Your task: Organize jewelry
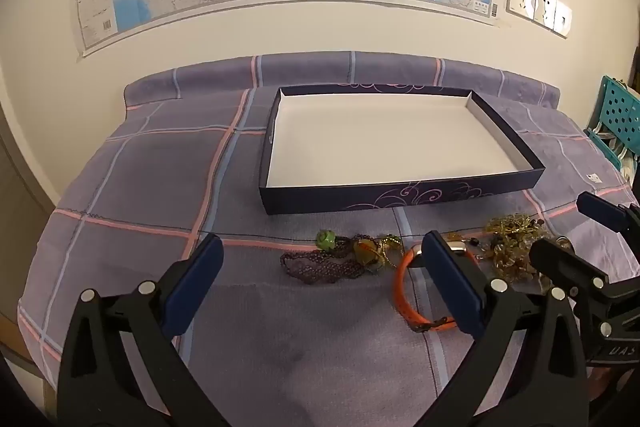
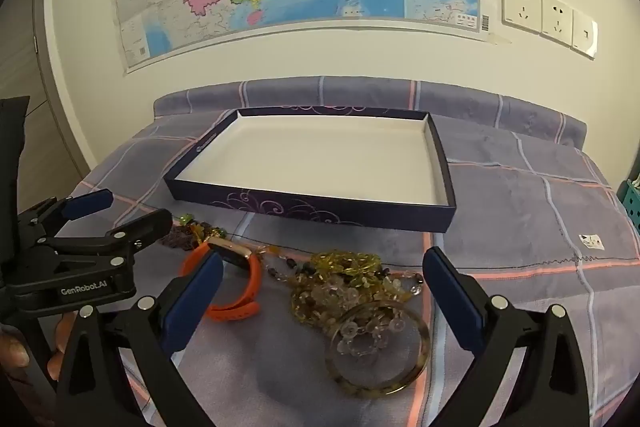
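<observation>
Jewelry heaped before the dark box (image 1: pixel 400 201) on the bed

Left gripper (image 1: pixel 324 267) and right gripper (image 2: pixel 324 279) both spread wide, holding nothing; orange watch (image 2: pixel 244 303) beside yellow beads (image 2: pixel 344 279) and bangle (image 2: pixel 378 347).

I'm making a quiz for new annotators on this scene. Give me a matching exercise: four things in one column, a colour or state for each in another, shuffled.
Things:
1. watch strap
2. box
3. round bead
4. bangle

Descriptions:
A. green
B. orange
C. translucent yellowish ring lying flat
D. dark outside, white inside, nothing in it

Pairs: 1-B, 2-D, 3-A, 4-C
</observation>
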A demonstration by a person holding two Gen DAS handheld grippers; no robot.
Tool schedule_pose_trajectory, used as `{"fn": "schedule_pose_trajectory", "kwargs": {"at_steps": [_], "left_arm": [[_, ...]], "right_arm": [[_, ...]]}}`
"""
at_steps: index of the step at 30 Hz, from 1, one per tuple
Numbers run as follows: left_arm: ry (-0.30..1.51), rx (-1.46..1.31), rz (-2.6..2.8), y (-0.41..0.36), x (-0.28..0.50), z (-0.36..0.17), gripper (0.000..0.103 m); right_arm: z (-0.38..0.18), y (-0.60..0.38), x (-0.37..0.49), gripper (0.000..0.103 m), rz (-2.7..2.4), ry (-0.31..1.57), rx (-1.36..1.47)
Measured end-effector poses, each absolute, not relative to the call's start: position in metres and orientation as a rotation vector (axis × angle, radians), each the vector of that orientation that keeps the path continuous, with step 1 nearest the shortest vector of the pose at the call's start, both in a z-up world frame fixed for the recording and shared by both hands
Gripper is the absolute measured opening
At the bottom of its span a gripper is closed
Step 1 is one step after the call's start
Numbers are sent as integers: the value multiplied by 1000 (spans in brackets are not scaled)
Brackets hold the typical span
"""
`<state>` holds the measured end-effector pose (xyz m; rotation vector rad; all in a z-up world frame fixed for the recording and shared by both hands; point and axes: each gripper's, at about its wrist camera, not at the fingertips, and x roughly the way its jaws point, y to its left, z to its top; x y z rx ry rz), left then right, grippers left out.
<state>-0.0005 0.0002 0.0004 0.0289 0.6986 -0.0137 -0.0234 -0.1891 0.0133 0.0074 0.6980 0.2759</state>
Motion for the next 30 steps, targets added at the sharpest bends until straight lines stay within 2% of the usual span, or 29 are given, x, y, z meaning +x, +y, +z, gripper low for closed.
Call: {"fn": "schedule_pose_trajectory", "kwargs": {"at_steps": [30], "left_arm": [[724,18,-2,5,0,-6,98]], "right_arm": [[6,-184,-26,96,285,717,6]]}}
